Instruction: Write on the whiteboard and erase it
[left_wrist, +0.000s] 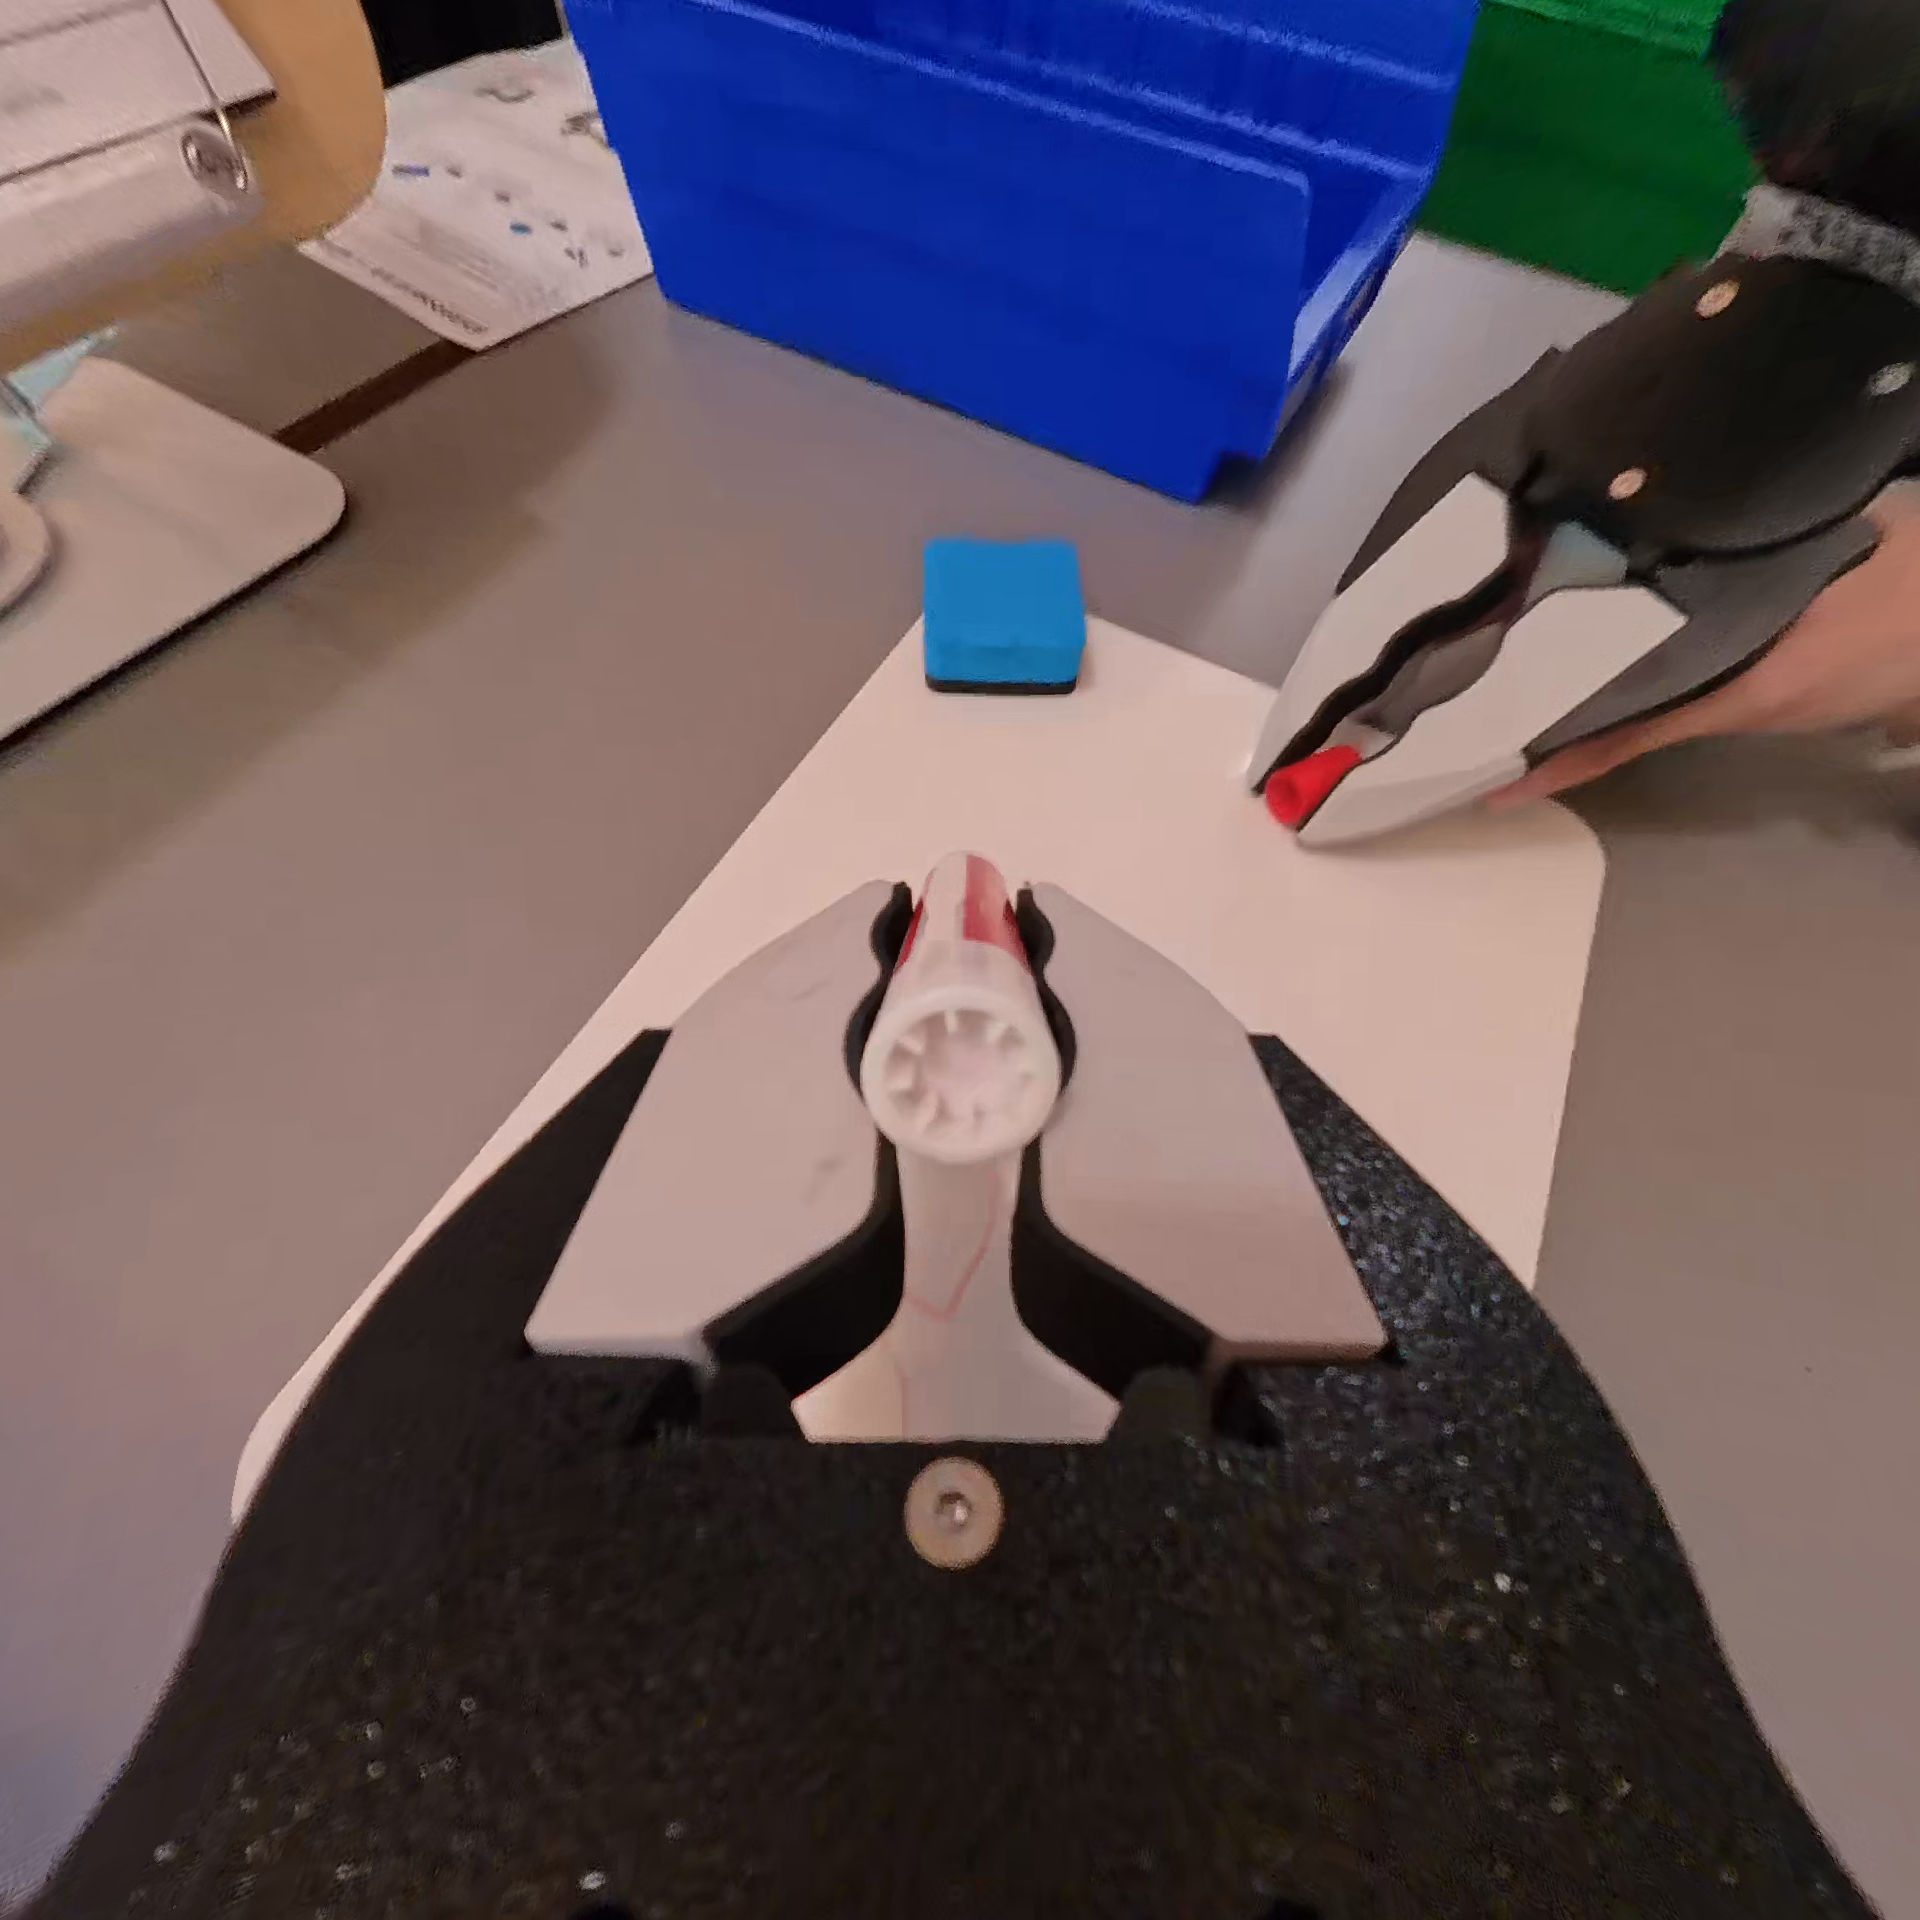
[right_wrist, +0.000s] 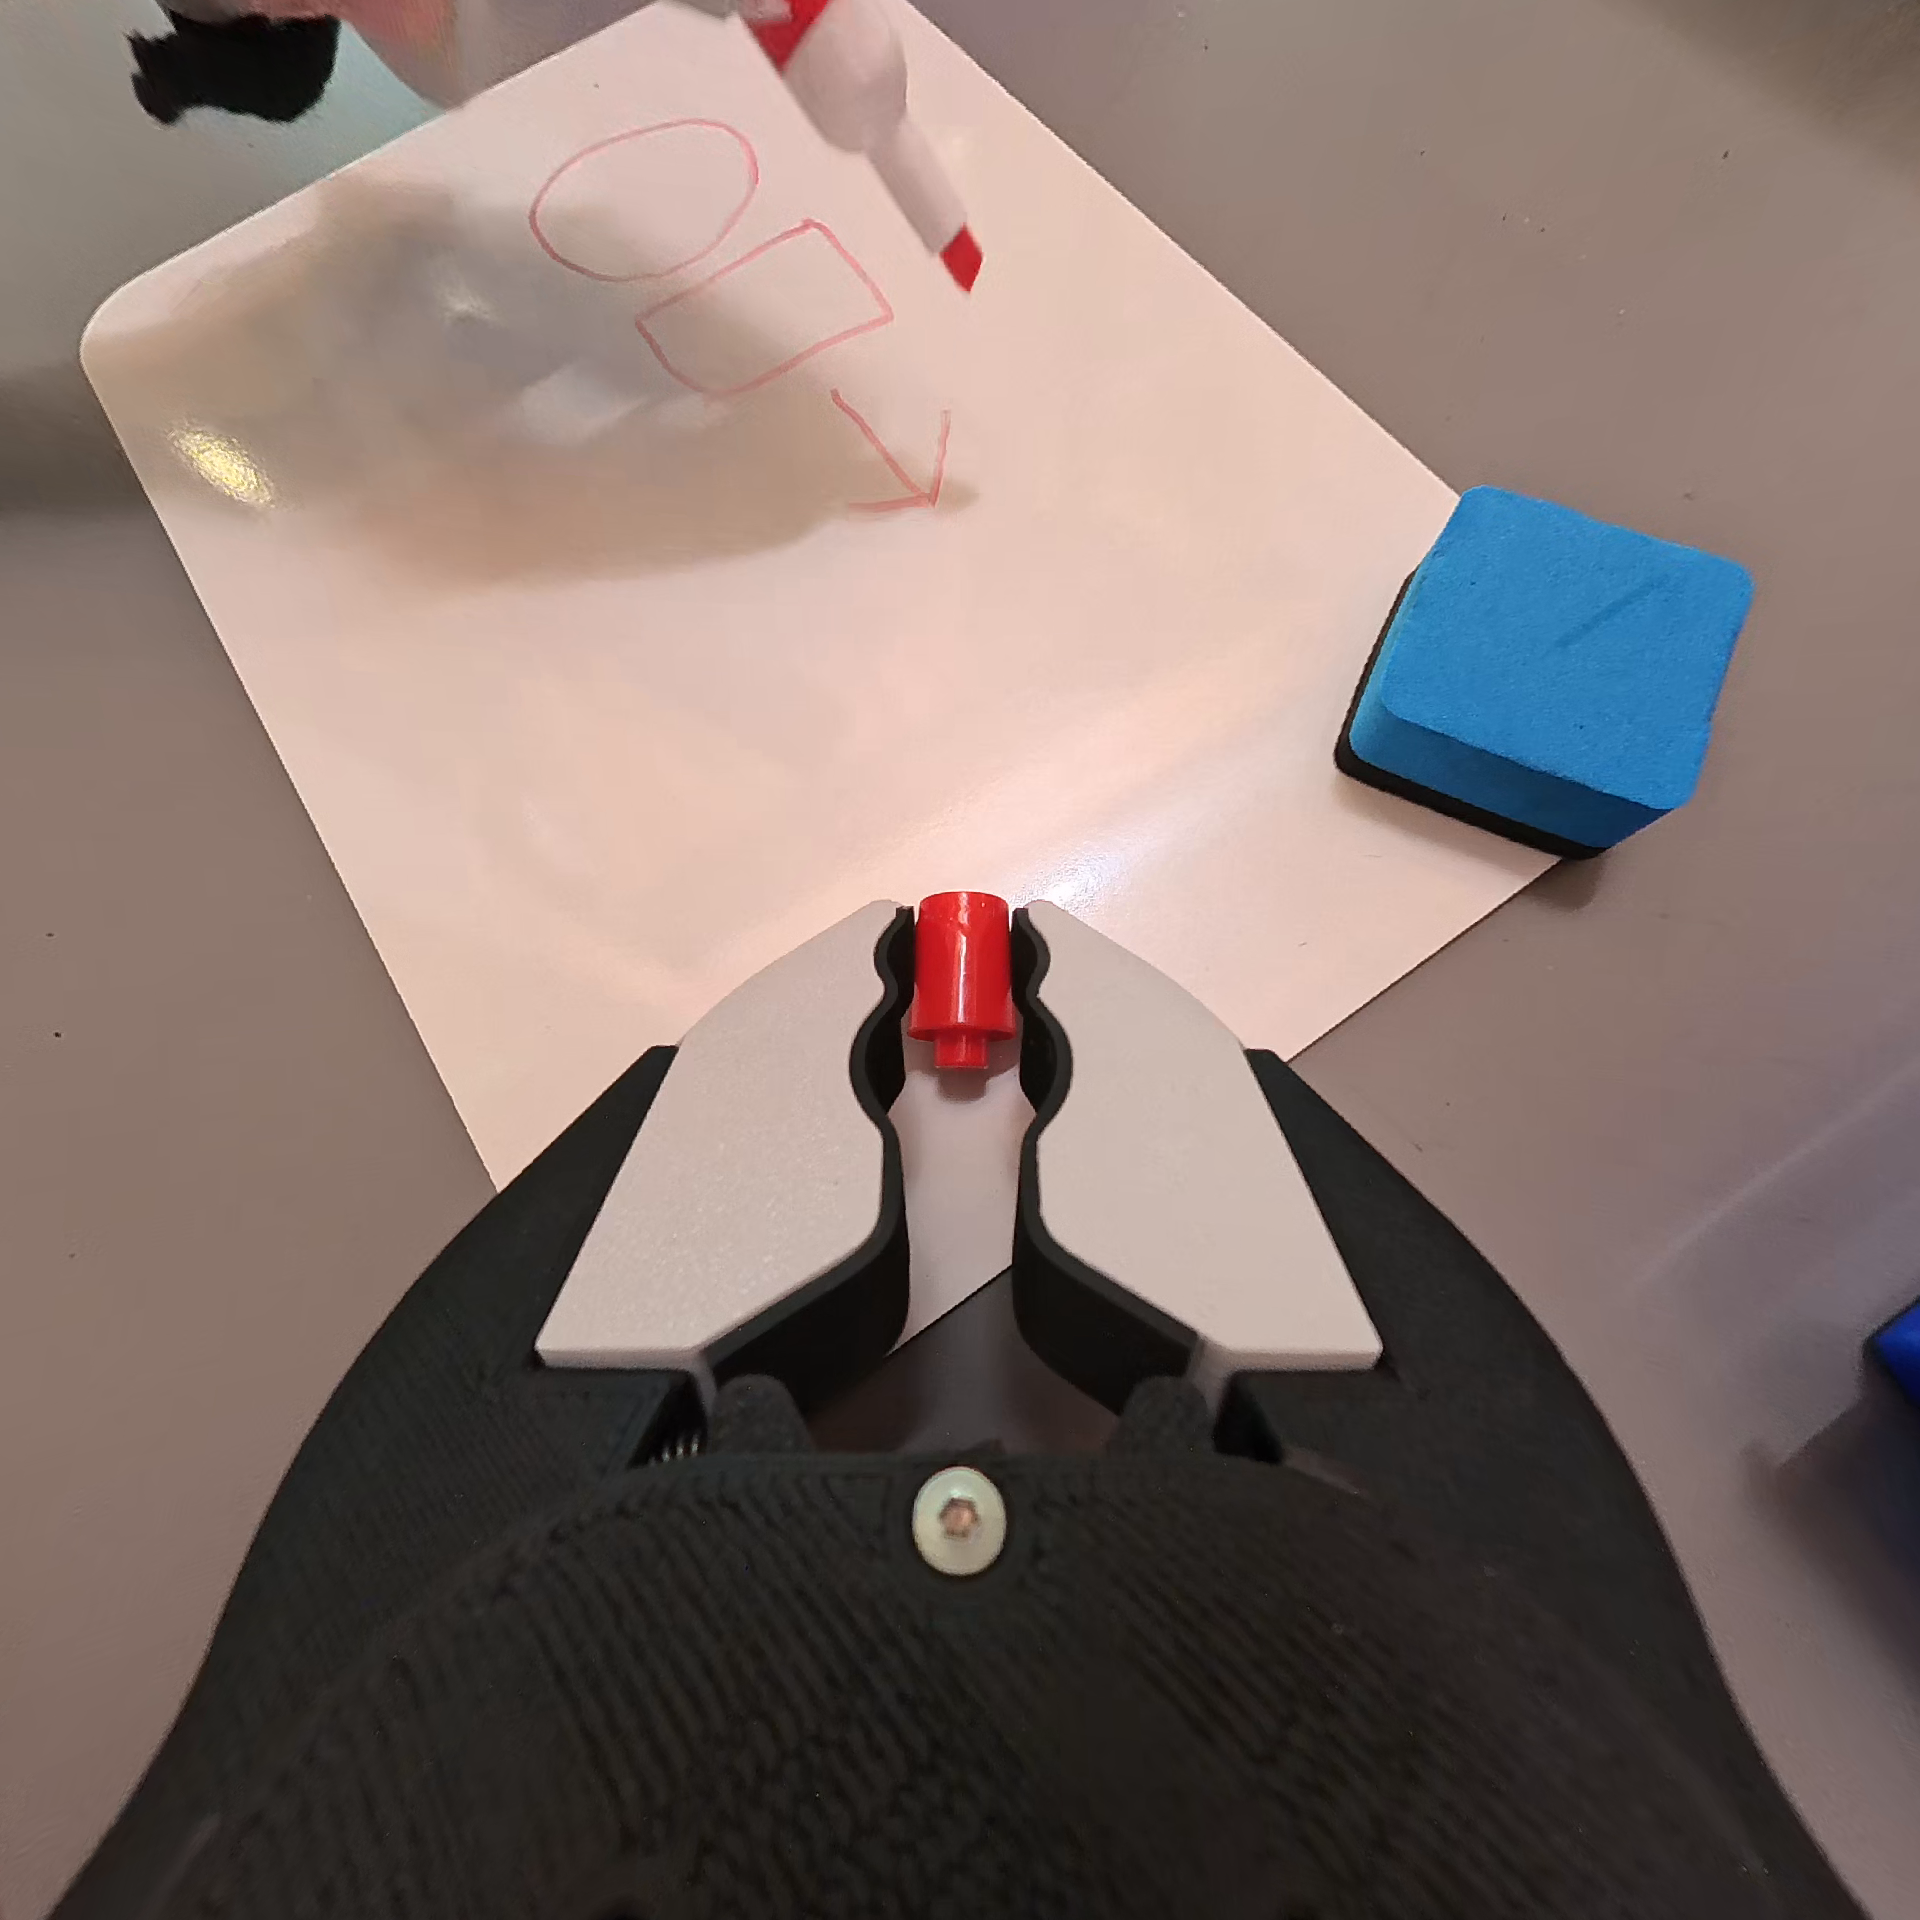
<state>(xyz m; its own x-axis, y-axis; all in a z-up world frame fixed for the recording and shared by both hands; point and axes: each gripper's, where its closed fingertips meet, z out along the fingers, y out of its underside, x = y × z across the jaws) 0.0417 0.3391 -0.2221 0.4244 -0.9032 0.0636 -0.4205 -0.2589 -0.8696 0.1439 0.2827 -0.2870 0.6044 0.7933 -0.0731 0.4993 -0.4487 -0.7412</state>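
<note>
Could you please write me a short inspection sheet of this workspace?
Surface: grey table, whiteboard lying flat on it.
Job's things: red shapes drawn on the board; uncapped marker; red cap; blue eraser on the board's corner.
Clutter: printed sheets, blue bin.
Grippers: left tool shut on the marker; right tool shut on the cap.
Cables: nothing seen.
Surroundings: green bin, a stand's flat base.

left tool (left_wrist: 961, 904) grips marker (left_wrist: 961, 1049) | eraser (left_wrist: 1001, 613) on whiteboard (left_wrist: 1351, 987) corner
</note>
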